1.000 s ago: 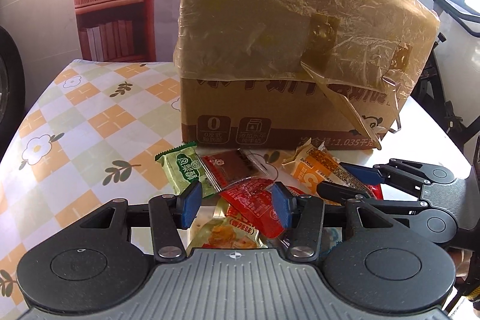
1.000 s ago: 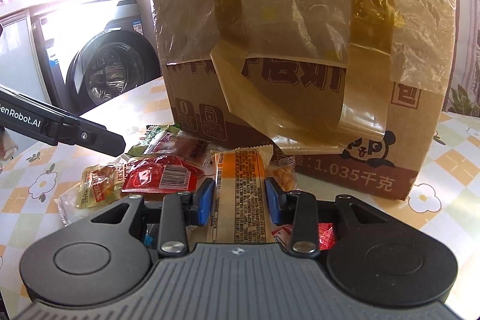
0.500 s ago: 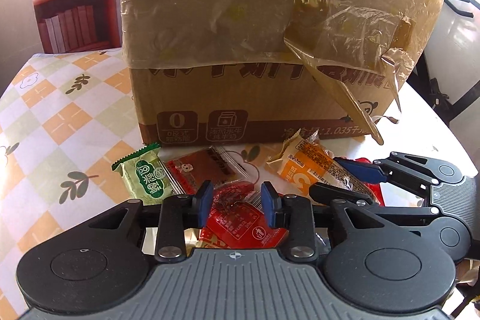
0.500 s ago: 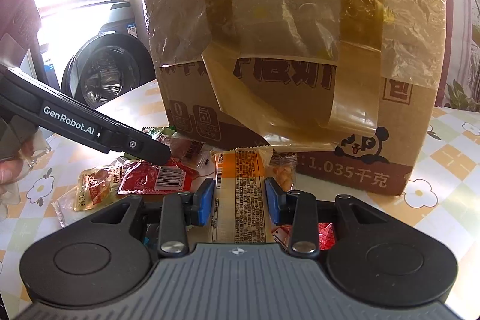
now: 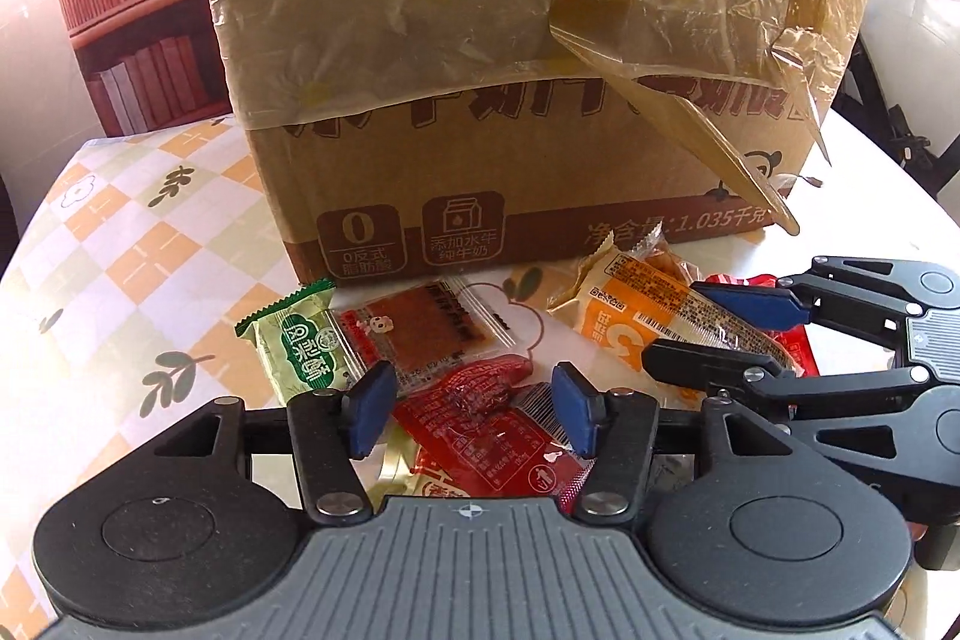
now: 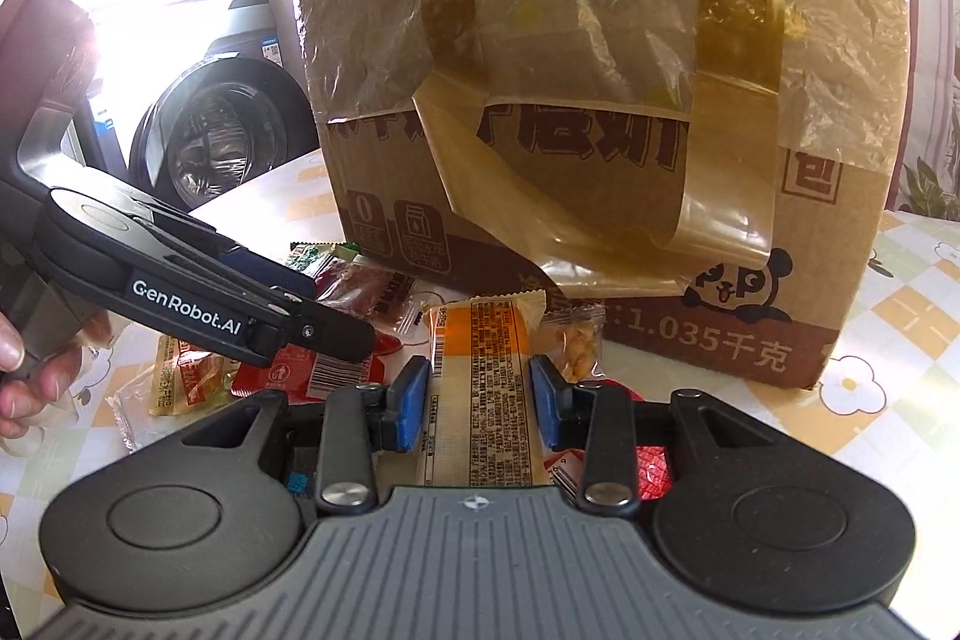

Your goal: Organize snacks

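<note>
Several snack packets lie on the table in front of a cardboard box (image 5: 480,112). My left gripper (image 5: 471,412) is open over a red packet (image 5: 498,430), its blue pads on either side and apart from it. A green packet (image 5: 300,346) and a brown-red packet (image 5: 420,328) lie just beyond. My right gripper (image 6: 480,400) is shut on a long orange packet (image 6: 480,388); it also shows in the left wrist view (image 5: 648,316). The right gripper appears at the right of the left wrist view (image 5: 708,334).
The box (image 6: 600,130) is wrapped in loose plastic film with tape flaps hanging down. The table (image 5: 120,280) has a checked floral cloth. A washing machine (image 6: 222,130) stands beyond the table's left edge. A small nut packet (image 6: 570,346) lies by the box.
My left gripper had closed around the red packet half a second ago and has now opened wide again, moving slightly nearer the box. The right gripper stays shut on the orange packet.
</note>
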Motion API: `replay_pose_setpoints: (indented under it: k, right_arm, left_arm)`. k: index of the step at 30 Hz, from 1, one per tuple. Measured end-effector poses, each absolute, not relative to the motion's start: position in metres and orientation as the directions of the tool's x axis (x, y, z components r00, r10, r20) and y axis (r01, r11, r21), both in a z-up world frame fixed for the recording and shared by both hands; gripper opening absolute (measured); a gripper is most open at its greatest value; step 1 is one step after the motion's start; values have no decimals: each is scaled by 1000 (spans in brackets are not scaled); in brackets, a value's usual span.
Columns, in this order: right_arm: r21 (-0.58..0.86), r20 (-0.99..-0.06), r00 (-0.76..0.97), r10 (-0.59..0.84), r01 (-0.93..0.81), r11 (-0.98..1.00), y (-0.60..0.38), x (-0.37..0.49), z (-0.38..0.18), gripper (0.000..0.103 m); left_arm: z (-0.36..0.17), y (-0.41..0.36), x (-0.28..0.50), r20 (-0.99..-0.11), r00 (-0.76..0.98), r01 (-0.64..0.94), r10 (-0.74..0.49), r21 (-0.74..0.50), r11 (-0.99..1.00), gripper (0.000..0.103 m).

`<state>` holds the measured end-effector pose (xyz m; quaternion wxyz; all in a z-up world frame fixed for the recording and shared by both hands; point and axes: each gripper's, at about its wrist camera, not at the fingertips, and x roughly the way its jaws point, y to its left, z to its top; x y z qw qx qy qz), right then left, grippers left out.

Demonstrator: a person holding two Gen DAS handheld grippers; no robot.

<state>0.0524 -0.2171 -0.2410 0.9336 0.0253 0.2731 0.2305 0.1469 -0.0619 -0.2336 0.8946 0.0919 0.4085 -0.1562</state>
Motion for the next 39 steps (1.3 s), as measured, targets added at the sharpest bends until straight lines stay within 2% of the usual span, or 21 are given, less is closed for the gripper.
replay_pose_setpoints:
  k: [6,12,14,15,16,17,18,21,31,39]
  right_arm:
    - [173,-499,744,445,-418,892,-216,53,-241,38]
    - [175,-498,743,446,-418,892,-217,53,-242,38]
    - [174,-499,743,446,-418,892,-216,53,-242,38]
    - [175,-499,743,446,-418,891,-216,53,-242,38]
    - [175,-499,743,447,-418,891,-216,52,-242,38]
    - [175,-499,742,447,-419,891,-216,53,-242,38]
    - [175,-499,742,447,-419,891,-216,53,-242,38]
    - [180,-501,736,455,-425,887,-216,53,-243,39]
    - [176,-523,716,462,-440,881,-210,57,-245,39]
    - [127,-559,717,417,-423,897,-199,61,-241,38]
  left_arm:
    - [-241,-62,138,-782,602,322,-162,52,945,67]
    - [-245,-43,145,-794,578,255,-189,-44,966,65]
    - [-246,-41,147,-789,584,242,-189,-53,969,58]
    - [-245,-40,146,-786,586,243,-197,-61,968,44]
    - [-243,-38,145,-778,591,247,-216,-80,966,34]
    - [-241,-36,143,-765,602,252,-228,-89,964,29]
    - [-238,-36,141,-755,613,256,-231,-86,963,16]
    - [-228,-34,135,-727,637,266,-255,-102,958,7]
    - [-214,-21,115,-666,691,248,-279,-144,958,5]
    - [-194,-1,113,-580,748,245,-324,-212,946,5]
